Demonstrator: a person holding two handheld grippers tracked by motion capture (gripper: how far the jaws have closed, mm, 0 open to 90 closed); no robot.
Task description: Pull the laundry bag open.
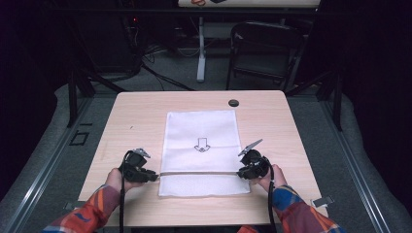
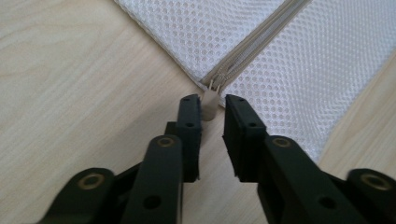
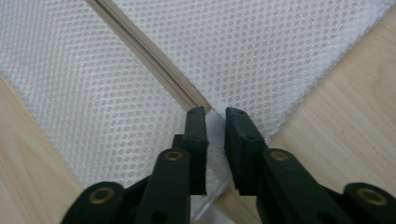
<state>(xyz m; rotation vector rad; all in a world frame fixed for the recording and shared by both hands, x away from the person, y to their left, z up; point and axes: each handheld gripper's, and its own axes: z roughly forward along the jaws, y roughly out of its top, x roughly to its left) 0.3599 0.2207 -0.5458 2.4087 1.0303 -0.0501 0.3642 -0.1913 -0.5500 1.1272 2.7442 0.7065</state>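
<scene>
The flat white mesh zipper bag [image 1: 201,153] lies between the 2 grippers: the left gripper [image 2: 208,105] stands slightly open around the beige zipper pull [image 2: 210,103], and the right gripper [image 3: 215,116] slightly open astride the bag's edge.

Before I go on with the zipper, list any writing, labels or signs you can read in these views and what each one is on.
No readable words or numbers.
Mesh bag: a printed outline arrow pointing toward the zipper; there are no letters on it.
Far table edge at the top of the high view: a red mark, too small and cut off to read.
Zipper pull in the left gripper view: no marking visible.
</scene>
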